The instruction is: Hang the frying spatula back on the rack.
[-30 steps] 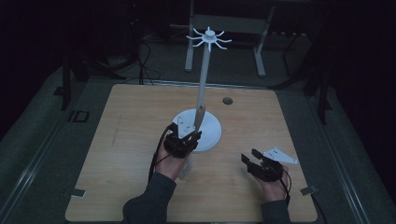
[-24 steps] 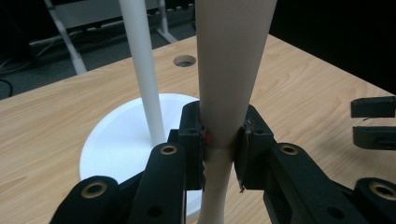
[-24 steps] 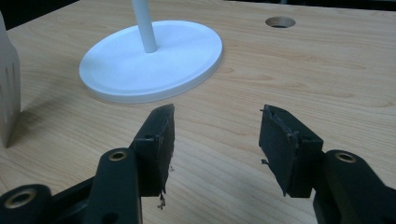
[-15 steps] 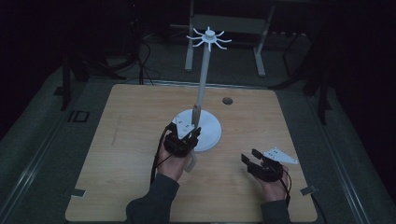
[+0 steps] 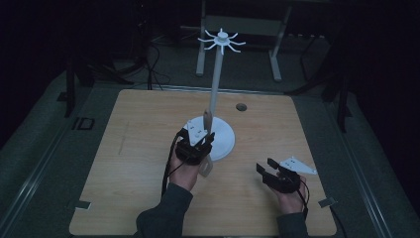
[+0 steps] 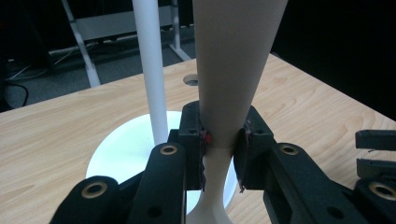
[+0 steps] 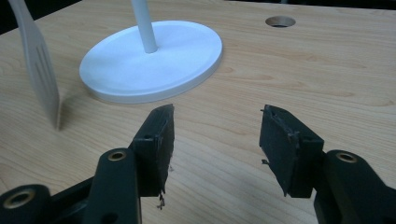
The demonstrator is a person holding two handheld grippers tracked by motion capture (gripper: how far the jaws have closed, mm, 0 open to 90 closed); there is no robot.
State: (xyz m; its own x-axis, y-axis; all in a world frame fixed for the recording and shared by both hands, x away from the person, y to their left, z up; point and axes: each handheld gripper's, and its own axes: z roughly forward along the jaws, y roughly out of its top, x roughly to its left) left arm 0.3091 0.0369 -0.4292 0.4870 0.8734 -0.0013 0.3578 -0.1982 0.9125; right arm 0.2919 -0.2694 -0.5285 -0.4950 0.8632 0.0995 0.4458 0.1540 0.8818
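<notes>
The left claw [image 6: 219, 140] is clamped on the narrow neck of a beige plastic slotted spatula [image 6: 233, 60], held upright just beside the white round-based hook stand [image 5: 218, 124]. The right claw [image 7: 215, 135] gapes wide with nothing in it, over the light wooden counter [image 5: 138, 148], apart from the stand.
</notes>
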